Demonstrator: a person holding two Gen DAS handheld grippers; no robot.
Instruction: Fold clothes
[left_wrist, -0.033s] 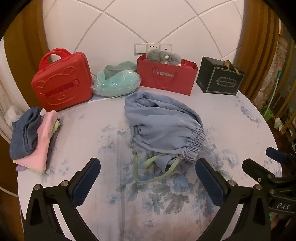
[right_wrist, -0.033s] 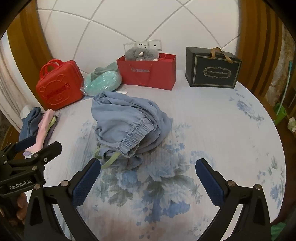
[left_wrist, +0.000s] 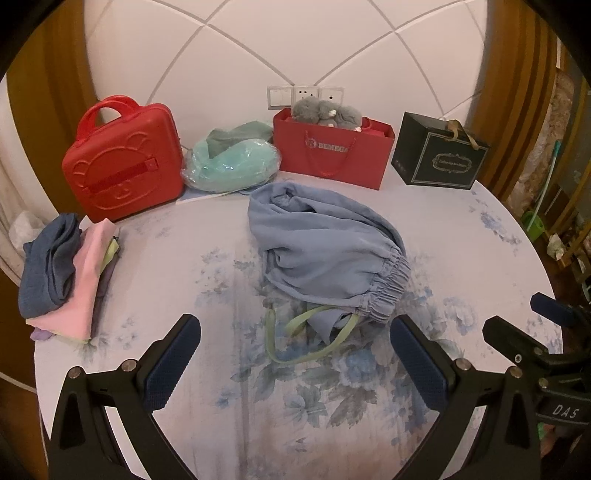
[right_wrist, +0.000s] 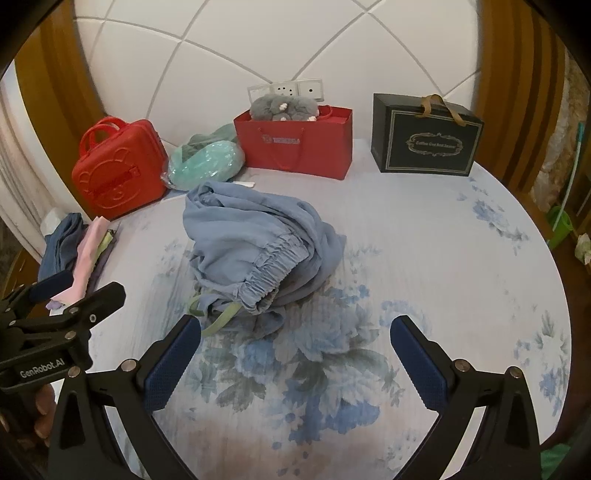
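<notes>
- Left wrist view: the left gripper (left_wrist: 295, 363) hangs with fingers wide apart, holding nothing, above the floral table (left_wrist: 461, 229); the crumpled blue trousers (left_wrist: 317, 254) lie mid-table just ahead, green drawstring (left_wrist: 314, 332) trailing toward it, folded stack (left_wrist: 62, 273) at far left
- Right wrist view: the right gripper (right_wrist: 295, 363) is likewise spread and empty, trousers (right_wrist: 255, 251) ahead-left
- Judged: folding not begun; next, pinch the elastic waistband (right_wrist: 271, 269) and spread the garment flat

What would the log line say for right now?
stage: pre-grasp | blue pants: crumpled, unfolded | left gripper: open | right gripper: open
</notes>
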